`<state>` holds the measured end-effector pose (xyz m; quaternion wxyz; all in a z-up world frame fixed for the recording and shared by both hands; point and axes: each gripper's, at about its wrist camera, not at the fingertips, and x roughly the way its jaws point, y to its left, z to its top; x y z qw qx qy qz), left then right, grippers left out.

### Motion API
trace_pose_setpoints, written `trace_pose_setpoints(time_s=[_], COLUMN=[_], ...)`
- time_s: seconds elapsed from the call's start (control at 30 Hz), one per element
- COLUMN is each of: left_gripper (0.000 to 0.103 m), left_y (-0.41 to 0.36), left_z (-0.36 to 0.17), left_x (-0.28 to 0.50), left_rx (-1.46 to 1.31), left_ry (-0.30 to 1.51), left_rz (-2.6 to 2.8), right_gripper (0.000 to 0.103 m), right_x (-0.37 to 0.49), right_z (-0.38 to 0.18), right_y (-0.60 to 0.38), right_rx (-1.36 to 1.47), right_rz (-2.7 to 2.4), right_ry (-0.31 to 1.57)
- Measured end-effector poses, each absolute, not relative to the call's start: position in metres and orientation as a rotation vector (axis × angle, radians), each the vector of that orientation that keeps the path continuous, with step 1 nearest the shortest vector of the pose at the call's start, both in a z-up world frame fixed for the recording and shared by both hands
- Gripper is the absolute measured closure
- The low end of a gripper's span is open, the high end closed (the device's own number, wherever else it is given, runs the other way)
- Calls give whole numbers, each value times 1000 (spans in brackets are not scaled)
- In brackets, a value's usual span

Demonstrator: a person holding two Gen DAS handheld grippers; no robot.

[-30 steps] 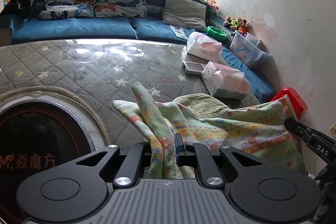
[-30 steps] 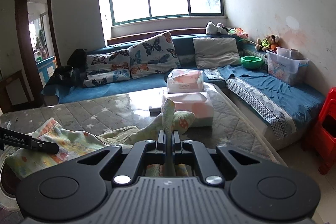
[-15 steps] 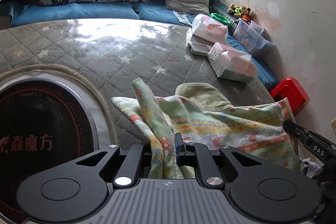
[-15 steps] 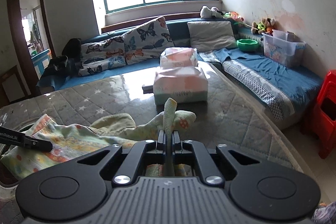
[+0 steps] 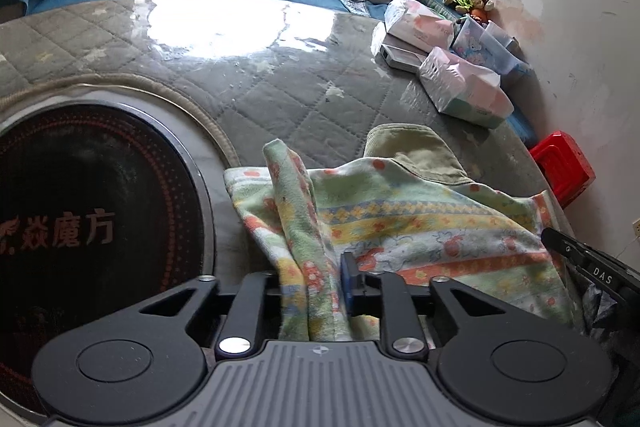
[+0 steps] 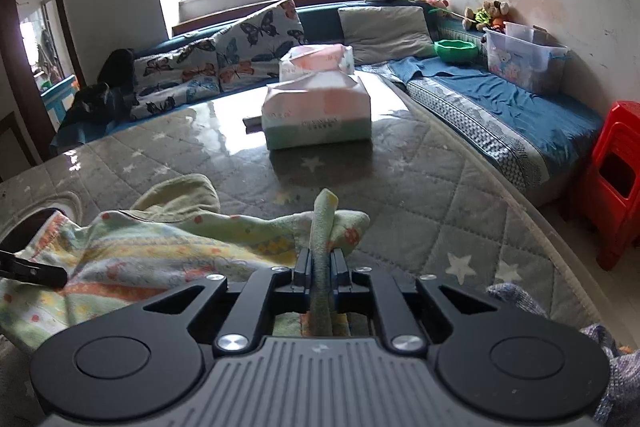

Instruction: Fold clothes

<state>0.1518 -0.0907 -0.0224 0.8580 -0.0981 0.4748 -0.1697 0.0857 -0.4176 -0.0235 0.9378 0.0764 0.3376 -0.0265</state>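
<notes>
A pastel patterned cloth garment (image 5: 420, 219) with an olive green lining lies spread over the grey quilted table (image 5: 280, 91). My left gripper (image 5: 312, 279) is shut on one bunched corner of it, which sticks up between the fingers. My right gripper (image 6: 320, 263) is shut on the opposite corner of the same garment (image 6: 160, 247), a thin fold standing up between the jaws. The right gripper's tip shows at the right edge of the left wrist view (image 5: 592, 267), and the left gripper's tip shows at the left edge of the right wrist view (image 6: 32, 271).
Two tissue packs (image 6: 316, 115) and a flat box (image 5: 400, 57) sit at the table's far side. A round black cooktop (image 5: 80, 219) is set in the table at left. A blue sofa (image 6: 500, 103) with cushions surrounds it; a red stool (image 6: 616, 171) stands right.
Both grippers have tilted down and moved closer to the table, carrying the garment's corners lower and forward. Both stay shut on the cloth.
</notes>
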Motion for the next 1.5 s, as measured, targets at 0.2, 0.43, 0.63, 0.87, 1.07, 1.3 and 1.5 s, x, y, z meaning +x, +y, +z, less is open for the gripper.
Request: trace_pose_setpoints(time_s=[0.2, 0.43, 0.63, 0.87, 1.07, 1.3, 1.5], left_gripper=[54, 53, 53, 53, 53, 52, 51], left_y=[-84, -78, -87, -98, -100, -100, -100], left_z=[-13, -1, 1, -11, -19, -21, -14], left_x=[151, 155, 158, 168, 176, 176, 166], left_rx=[-171, -182, -179, -172, -167, -163, -160], left_ry=[949, 891, 879, 906, 924, 924, 907], left_rz=[-311, -258, -291, -309, -307, -308, -323], right_gripper=[86, 85, 85, 85, 85, 83, 76], right_x=[85, 105, 130, 142, 147, 147, 129], right_z=[-16, -17, -33, -41, -42, -40, -29], right_y=[-418, -394, -376, -370, -367, -368, -372], right_rx=[147, 135, 140, 151, 144, 142, 132], right_rz=[-61, 26, 63, 38, 20, 14, 25], right_ry=[654, 660, 708, 718, 722, 723, 708])
